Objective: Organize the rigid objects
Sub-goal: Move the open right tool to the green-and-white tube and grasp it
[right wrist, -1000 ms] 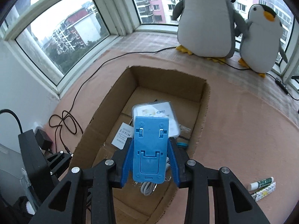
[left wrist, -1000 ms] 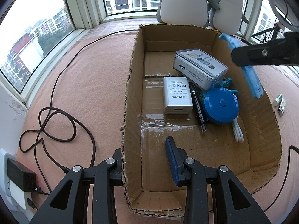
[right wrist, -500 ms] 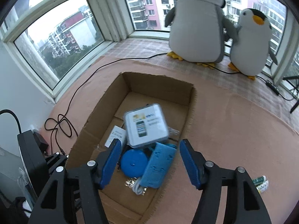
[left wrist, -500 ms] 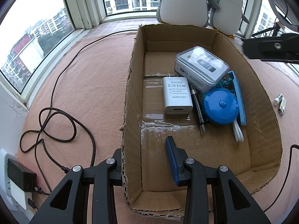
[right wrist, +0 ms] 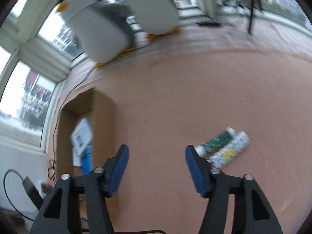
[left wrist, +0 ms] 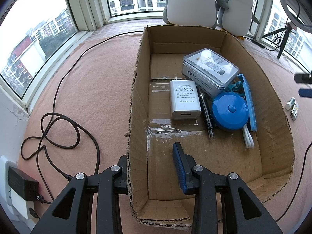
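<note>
Left hand-held gripper (left wrist: 154,167) clamps the cardboard box (left wrist: 273,105) wall, steadying it, while the right hand-held gripper (right wrist: 157,167) hovers empty over the pink floor covering (right wrist: 195,97).

Its jaws, apart with nothing between them and just now closing a little, point beside two glue sticks (right wrist: 224,146), probably the next items to go in. Already inside the box lie a white adapter (left wrist: 184,102), a grey tin (left wrist: 209,71), a round blue tape case (left wrist: 230,111), a black pen (left wrist: 206,115), a blue stand (left wrist: 248,101) and a white cable (left wrist: 247,138). The box's tall right wall stands between sticks and contents; two plush penguins (left wrist: 210,2) and a black cord (left wrist: 58,117) sit clear.
</note>
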